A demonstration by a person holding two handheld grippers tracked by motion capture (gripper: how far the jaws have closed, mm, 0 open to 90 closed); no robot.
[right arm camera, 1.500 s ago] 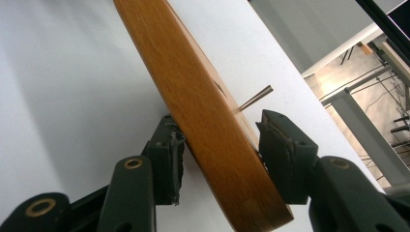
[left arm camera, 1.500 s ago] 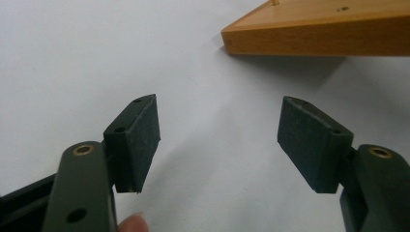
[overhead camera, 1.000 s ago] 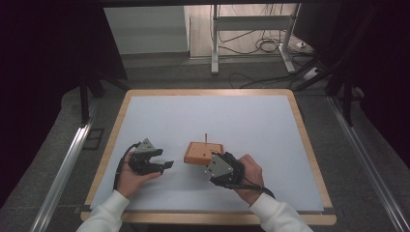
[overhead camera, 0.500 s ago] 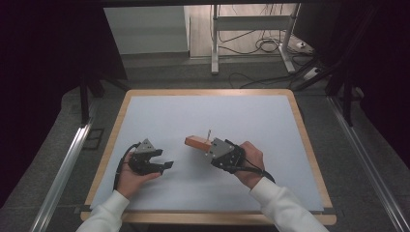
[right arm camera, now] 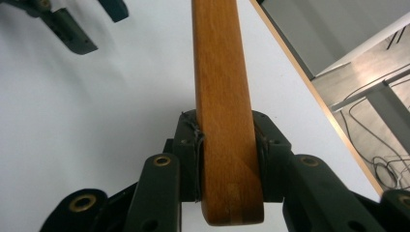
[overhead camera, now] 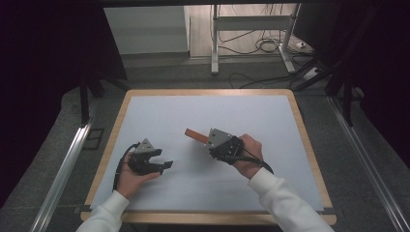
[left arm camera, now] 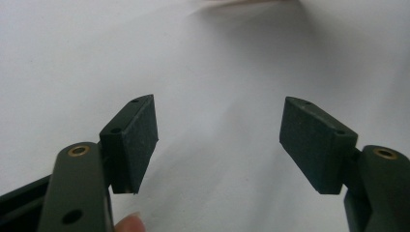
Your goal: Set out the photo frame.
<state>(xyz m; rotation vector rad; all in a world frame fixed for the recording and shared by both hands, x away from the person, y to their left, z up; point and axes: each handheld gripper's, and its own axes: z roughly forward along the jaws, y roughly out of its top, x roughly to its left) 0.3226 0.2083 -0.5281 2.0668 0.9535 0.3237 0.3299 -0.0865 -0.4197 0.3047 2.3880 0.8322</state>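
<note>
Wooden block now lifted, edge-on in right gripper

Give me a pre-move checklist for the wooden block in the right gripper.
1. Right gripper clamped on the wooden block, a pad on each side: ok.
2. Block lifted off the white table: ok, going by the high view.
3. Block seated deep in the jaws: ok; its near end pokes out behind the pads.
4. Left gripper open, nothing between its pads: ok.
5. The two grippers apart: ok.
6. The block's thin pin: cannot tell.
</note>
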